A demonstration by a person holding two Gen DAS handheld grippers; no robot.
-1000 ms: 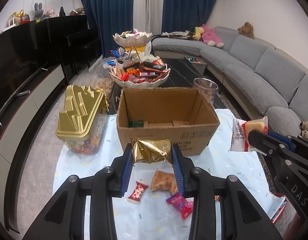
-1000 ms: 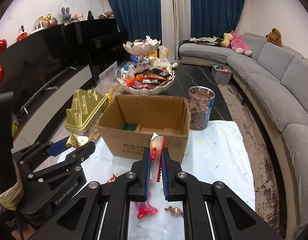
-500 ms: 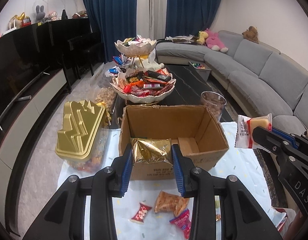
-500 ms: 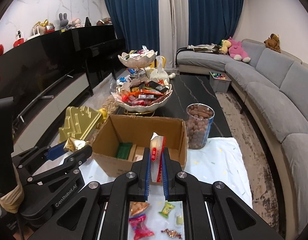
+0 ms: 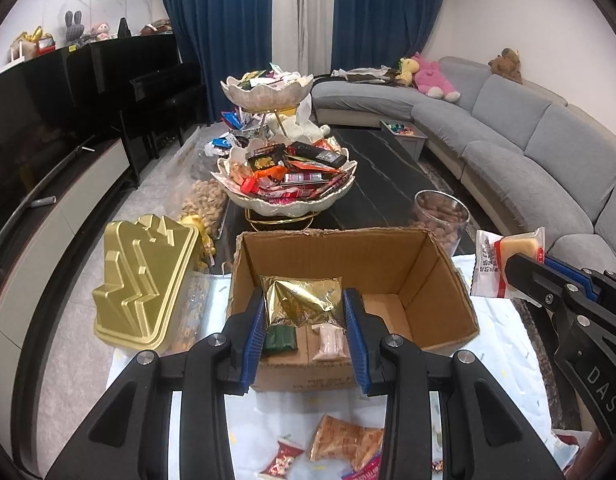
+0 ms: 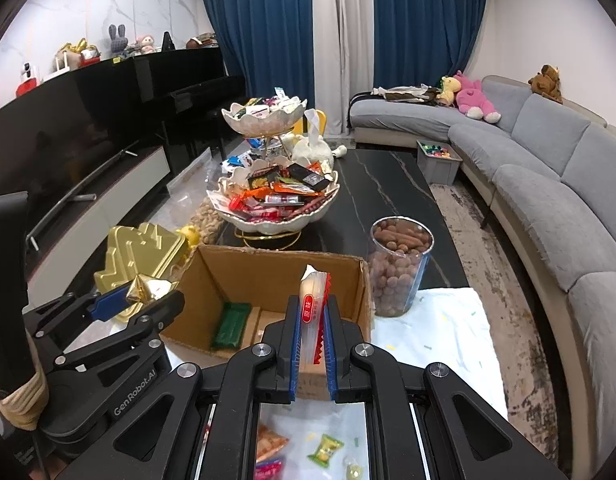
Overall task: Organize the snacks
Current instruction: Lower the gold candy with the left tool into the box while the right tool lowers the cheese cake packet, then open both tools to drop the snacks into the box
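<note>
An open cardboard box (image 5: 431, 272) (image 6: 268, 272) stands on the white cloth. A green packet (image 5: 281, 338) (image 6: 229, 325) and a pinkish packet (image 5: 329, 340) lie inside. My left gripper (image 5: 304, 312) is shut on a gold foil snack packet (image 5: 300, 300), held above the box's near left part; it also shows in the right wrist view (image 6: 144, 289). My right gripper (image 6: 312, 320) is shut on a white and red cake packet (image 6: 313, 300), held edge-up above the box's near right wall; it also shows in the left wrist view (image 5: 503, 266).
A gold-lidded candy jar (image 5: 144, 288) stands left of the box, a clear nut jar (image 6: 399, 264) behind right. A two-tier bowl of snacks (image 5: 286, 180) stands behind. Loose snacks (image 5: 343, 442) (image 6: 325, 446) lie on the cloth (image 6: 447, 336) in front.
Both grippers rose and moved forward with their packets. They now hang over the box, whose inside shows more fully.
</note>
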